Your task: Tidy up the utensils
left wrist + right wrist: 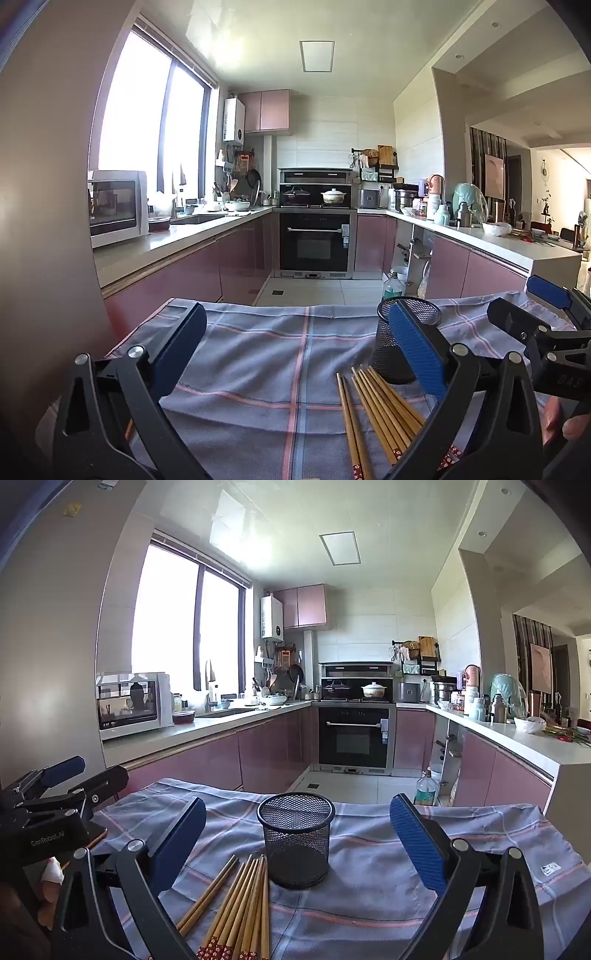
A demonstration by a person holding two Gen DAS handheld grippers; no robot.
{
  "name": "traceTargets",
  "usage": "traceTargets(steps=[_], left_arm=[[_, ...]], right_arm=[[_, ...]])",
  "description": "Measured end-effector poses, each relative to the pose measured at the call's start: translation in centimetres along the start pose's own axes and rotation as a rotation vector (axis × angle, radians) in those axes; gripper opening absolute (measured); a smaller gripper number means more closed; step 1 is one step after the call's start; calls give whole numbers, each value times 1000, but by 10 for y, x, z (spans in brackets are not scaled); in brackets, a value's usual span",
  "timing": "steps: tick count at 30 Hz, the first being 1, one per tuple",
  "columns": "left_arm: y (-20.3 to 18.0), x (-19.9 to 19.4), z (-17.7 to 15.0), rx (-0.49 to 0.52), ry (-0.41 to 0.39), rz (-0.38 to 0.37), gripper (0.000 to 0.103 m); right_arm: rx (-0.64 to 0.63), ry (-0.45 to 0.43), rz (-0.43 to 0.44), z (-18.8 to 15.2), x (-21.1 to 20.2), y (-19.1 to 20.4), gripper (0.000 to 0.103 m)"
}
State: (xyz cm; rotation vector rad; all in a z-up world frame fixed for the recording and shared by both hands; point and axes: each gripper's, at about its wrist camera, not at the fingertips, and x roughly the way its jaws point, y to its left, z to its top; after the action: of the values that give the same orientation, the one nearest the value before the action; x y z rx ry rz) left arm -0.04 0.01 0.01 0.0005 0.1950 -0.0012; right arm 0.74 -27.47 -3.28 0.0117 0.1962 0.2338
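Observation:
Several bamboo chopsticks (380, 413) with red patterned ends lie in a loose bundle on a blue-grey checked cloth (258, 369). Just behind them stands an empty black mesh cup (388, 354), upright. My left gripper (297, 332) hovers open over the cloth, left of the chopsticks, nothing between its fingers. In the right wrist view the mesh cup (297, 842) sits centred ahead of my right gripper (298, 803), whose jaws stand wide open and empty. The chopsticks (240, 904) fan out at the lower left, near its left finger. Each gripper shows in the other's view: the right gripper (532, 306), the left gripper (86, 773).
The cloth-covered table (388, 849) ends at a far edge facing a kitchen. Pink cabinets and counters run along both sides, with an oven (354, 734) at the back and a microwave (129, 705) on the left. A plastic bottle (424, 790) stands on the floor.

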Motion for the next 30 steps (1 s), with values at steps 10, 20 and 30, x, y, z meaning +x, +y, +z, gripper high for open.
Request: traceTargets(steps=[10, 20, 30], left_arm=[[2, 3, 1, 0, -1, -1, 97], [-2, -2, 1, 1, -7, -3, 97], [1, -1, 4, 1, -12, -7, 97]], right_arm=[[5, -6, -2, 0, -2, 4, 96], [7, -14, 1, 2, -4, 1, 96], [5, -25, -2, 3, -7, 0, 96]])
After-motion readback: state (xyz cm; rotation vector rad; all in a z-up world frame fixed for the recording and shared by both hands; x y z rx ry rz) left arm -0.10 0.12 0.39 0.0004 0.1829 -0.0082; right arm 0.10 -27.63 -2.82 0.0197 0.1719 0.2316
